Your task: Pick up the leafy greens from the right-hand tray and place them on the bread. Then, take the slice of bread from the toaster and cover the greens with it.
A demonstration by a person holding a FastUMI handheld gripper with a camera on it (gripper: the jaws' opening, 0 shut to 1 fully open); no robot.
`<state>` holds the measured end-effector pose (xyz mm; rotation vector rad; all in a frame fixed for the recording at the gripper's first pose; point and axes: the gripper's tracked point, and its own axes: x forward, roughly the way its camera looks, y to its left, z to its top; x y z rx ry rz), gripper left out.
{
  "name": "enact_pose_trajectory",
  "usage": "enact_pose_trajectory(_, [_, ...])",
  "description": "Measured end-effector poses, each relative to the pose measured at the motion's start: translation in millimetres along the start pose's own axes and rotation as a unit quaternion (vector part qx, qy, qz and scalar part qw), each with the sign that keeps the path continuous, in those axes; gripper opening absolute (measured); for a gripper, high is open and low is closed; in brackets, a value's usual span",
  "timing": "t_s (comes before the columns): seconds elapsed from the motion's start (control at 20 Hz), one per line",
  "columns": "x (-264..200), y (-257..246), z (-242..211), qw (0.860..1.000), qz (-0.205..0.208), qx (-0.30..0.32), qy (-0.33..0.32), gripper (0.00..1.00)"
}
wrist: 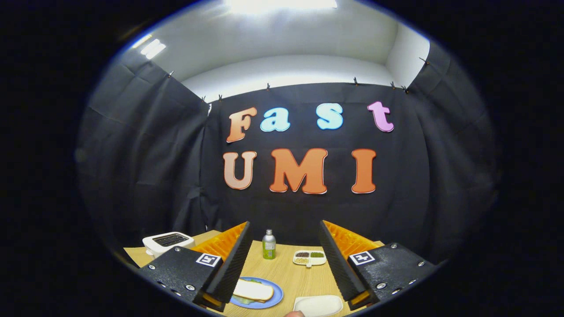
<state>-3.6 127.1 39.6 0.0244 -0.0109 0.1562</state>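
Hovering over the table (282, 268), gripper (285, 255) spread wide, holding nothing. Bread (253, 290) lies on the blue plate (273, 299), greens (245, 300) peeking from under it. Toaster (168, 241) far left of plate, white tray (318, 305) just right.

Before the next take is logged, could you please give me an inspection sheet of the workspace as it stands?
Surface: wooden table, bare between the items.
Job's things: bread slice on the blue plate, a green edge showing under it; white toaster beyond the left finger; white tray near the fingers, nothing seen on it.
Clutter: bottle at the back; compartment dish of small fillings beside it.
Grippers: gripper raised above the table, jaws wide open, holding nothing.
Cables: nothing seen.
Surroundings: black cloth wall, white ceiling above.
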Motion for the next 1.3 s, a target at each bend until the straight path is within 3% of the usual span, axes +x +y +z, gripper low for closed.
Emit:
enact_pose_trajectory(0.3, [-12.7, -14.1, 25.7, 0.998, -0.020, -0.019, -0.056, 0.94])
enact_pose_trajectory(0.7, [-10.7, -20.7, 21.4, 0.998, -0.022, 0.013, -0.054, 0.97])
enact_pose_trajectory(0.95, [-5.4, -40.4, 13.9, 0.997, -0.059, -0.006, -0.052, 0.97])
enact_pose_trajectory(1.3, [-0.8, -32.1, 9.5, 0.998, -0.040, 0.008, -0.057, 0.97])
